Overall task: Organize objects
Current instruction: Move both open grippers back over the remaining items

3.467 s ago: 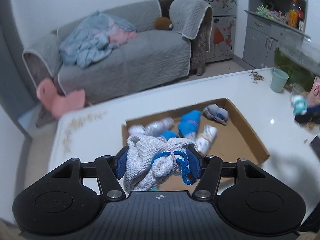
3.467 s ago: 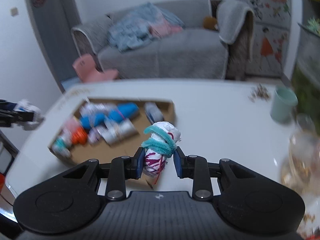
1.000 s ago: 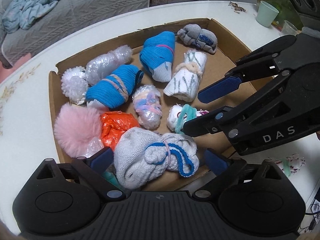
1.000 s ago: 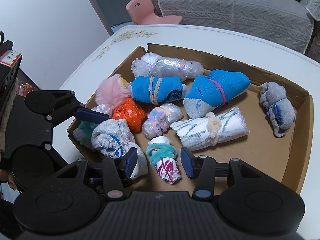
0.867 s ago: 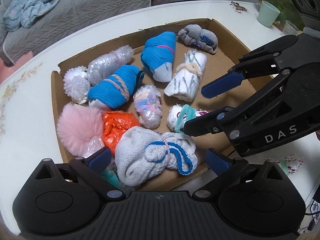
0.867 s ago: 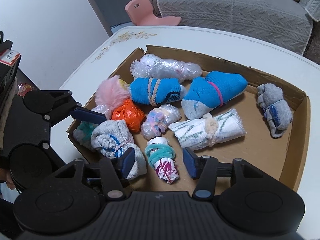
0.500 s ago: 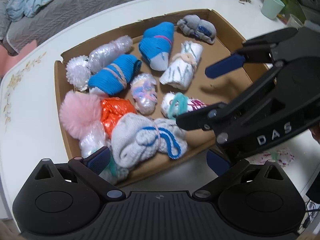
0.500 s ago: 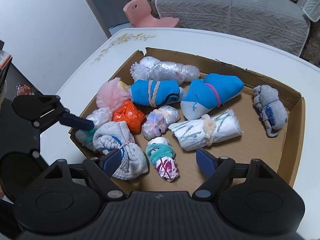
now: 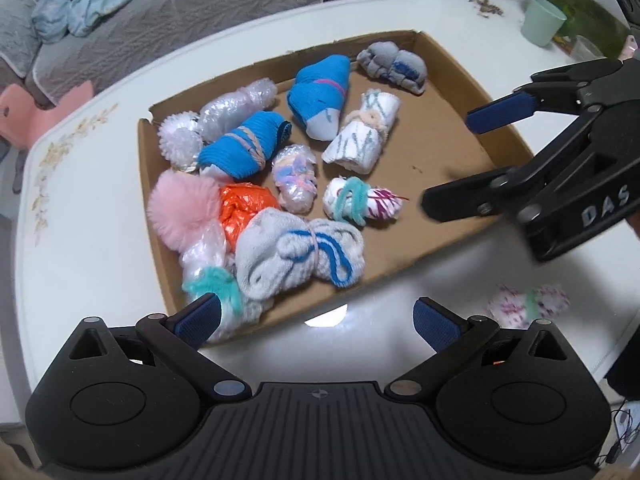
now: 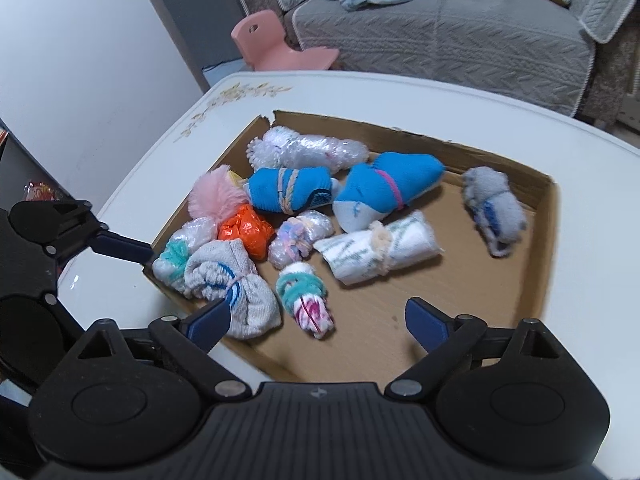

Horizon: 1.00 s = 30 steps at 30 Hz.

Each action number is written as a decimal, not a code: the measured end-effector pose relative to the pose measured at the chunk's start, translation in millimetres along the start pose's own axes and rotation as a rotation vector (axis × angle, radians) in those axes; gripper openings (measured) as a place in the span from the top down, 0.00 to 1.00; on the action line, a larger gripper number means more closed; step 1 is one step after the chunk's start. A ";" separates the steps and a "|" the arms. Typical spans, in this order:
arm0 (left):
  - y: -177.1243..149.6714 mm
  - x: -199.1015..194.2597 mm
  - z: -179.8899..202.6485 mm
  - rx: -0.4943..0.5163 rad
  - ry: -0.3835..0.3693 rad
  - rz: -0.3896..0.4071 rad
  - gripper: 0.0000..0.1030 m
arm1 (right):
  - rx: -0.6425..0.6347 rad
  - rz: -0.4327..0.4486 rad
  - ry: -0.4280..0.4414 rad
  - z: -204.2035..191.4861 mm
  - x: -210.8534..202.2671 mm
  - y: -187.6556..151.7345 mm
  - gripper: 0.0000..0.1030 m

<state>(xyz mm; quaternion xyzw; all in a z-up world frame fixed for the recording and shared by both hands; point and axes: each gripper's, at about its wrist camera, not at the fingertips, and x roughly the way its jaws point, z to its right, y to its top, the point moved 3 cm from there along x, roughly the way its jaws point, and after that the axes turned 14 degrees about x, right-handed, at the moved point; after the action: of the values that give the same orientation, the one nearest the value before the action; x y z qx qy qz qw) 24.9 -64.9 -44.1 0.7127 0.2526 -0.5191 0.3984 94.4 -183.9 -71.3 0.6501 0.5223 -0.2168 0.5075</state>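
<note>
We have both grippers empty now. Right gripper (image 10: 318,318): jaws have just been opening, nothing between them; the white roll (image 10: 306,304) with teal loop and magenta marks that it carried a few seconds ago lies free on the box floor near the front edge. Left gripper (image 9: 316,318): jaws spread wide, also released; the grey sock bundle (image 9: 298,258) it held earlier sits just inside the front wall, touching the orange bundle (image 9: 244,210). Both grippers sit higher and farther back from the box than a second ago, so we judge two drops done and the hands pulling away for the next items.

The box (image 9: 452,152) is a shallow brown cardboard tray on a glossy white table (image 9: 80,248); right half of its floor is bare. One more white-and-pink roll (image 9: 528,304) lies out on the table beyond the box's front-right corner, blurred; likely next pick.

Materials, outward:
- grey sock bundle: thick knit, blue trim, tied, lumpy.
- white roll: soft cloth, fuzzy teal tie, short cylinder.
- orange bundle: crinkly plastic, shiny.
- pink pompom (image 9: 182,210): fluffy, round, at left wall.
- clear bubble-wrap rolls (image 9: 236,110): knobbly, translucent, back-left corner.
- two blue socks (image 9: 240,150), rolled, banded.
- white striped roll (image 9: 362,136), cream tie, mid-box.
- grey roll (image 9: 392,66) at back edge, apart from the rest.
</note>
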 end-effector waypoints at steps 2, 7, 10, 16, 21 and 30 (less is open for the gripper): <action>-11.2 -9.8 5.3 -0.017 0.001 0.009 0.01 | -0.012 0.010 -0.006 2.1 -11.2 -7.4 0.08; -48.5 -29.2 31.3 -0.068 -0.009 0.018 0.01 | -0.064 0.000 -0.027 6.8 -29.4 -35.0 0.09; -72.2 -33.4 56.9 -0.093 -0.023 0.016 0.01 | -0.080 -0.012 -0.026 10.4 -37.2 -51.3 0.11; -102.0 -30.5 103.2 -0.119 -0.024 0.013 0.01 | -0.121 -0.048 -0.067 13.4 -46.2 -84.4 0.17; -111.6 -14.1 120.7 -0.148 0.019 -0.001 0.01 | -0.196 -0.091 -0.109 11.5 -34.6 -102.8 0.27; -117.8 6.1 120.1 -0.146 0.096 -0.019 0.01 | -0.210 -0.138 -0.145 21.9 -19.8 -110.6 0.33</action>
<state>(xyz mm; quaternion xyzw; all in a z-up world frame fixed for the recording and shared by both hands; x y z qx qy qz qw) -128.9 -99.6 -103.1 0.7034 0.3156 -0.4683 0.4317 -6.8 -219.2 -111.7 0.5386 0.5474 -0.2417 0.5931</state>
